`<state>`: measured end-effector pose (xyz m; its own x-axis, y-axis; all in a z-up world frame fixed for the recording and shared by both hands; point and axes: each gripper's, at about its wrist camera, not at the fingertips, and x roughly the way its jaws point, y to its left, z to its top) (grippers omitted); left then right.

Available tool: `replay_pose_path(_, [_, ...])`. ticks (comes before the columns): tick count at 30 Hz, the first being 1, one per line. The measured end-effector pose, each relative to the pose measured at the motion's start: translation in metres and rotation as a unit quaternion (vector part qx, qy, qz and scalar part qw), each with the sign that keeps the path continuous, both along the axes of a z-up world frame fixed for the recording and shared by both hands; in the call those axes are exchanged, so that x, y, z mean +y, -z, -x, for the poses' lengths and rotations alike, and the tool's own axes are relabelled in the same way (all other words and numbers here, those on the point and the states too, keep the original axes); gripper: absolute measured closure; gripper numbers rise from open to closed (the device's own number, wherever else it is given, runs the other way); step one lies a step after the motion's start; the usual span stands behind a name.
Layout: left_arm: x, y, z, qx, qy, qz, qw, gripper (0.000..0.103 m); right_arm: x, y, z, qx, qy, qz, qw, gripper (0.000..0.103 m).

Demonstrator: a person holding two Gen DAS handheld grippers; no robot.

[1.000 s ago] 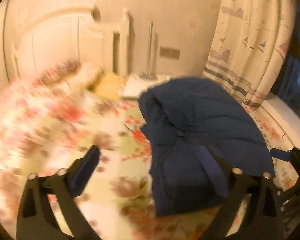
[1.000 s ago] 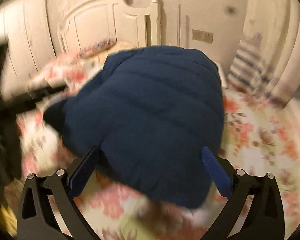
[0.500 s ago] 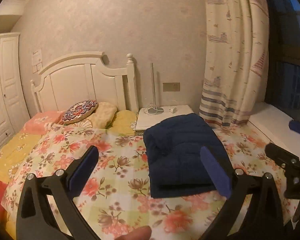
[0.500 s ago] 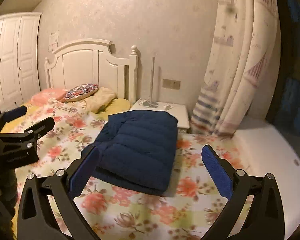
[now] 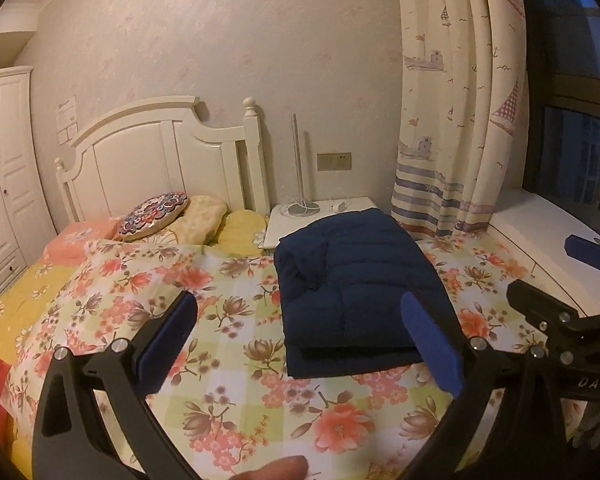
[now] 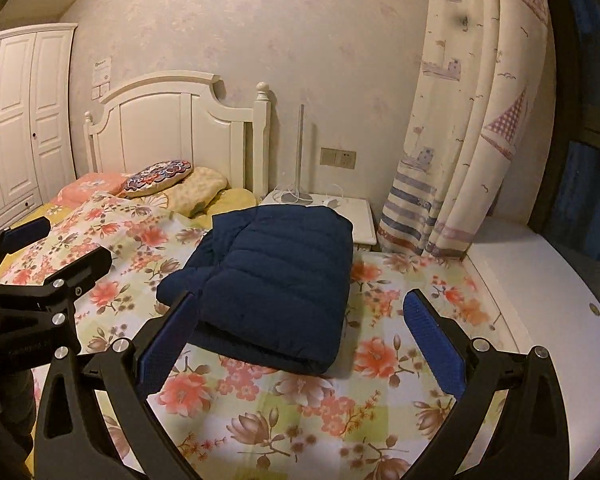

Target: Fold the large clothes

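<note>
A navy quilted jacket [image 5: 356,284] [image 6: 278,284] lies folded into a thick rectangle on the floral bedspread [image 5: 236,384] [image 6: 284,408], near the bed's right side. My left gripper [image 5: 300,344] hangs open above the bed, short of the jacket, with nothing between its blue pads. My right gripper [image 6: 300,344] is open too and empty, held back from the jacket's near edge. Each gripper shows in the other's view: the right one [image 5: 580,292] at the right edge, the left one [image 6: 40,256] at the left edge.
Pillows and a round patterned cushion [image 5: 154,214] lie by the white headboard [image 5: 160,160]. A white nightstand [image 5: 320,212] with a lamp base stands behind the jacket. A patterned curtain [image 5: 456,120] hangs at right beside a white window ledge [image 6: 540,300]. A white wardrobe [image 6: 16,120] stands at left.
Both grippers have pulled up and back from the jacket, which was close and filling the views a second ago. The jacket now lies folded and still on the bed.
</note>
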<state>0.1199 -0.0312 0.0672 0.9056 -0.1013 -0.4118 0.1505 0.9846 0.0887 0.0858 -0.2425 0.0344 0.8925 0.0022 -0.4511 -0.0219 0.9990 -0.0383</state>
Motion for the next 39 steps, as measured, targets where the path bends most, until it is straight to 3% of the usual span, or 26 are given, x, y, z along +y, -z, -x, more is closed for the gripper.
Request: replay_pose_path(39, [0.006,0.011,-0.001,0.008,-0.01,0.001,0.9999,0.002,0.011,0.011,0.005,0.013,-0.015,-0.007,1.0,0.005])
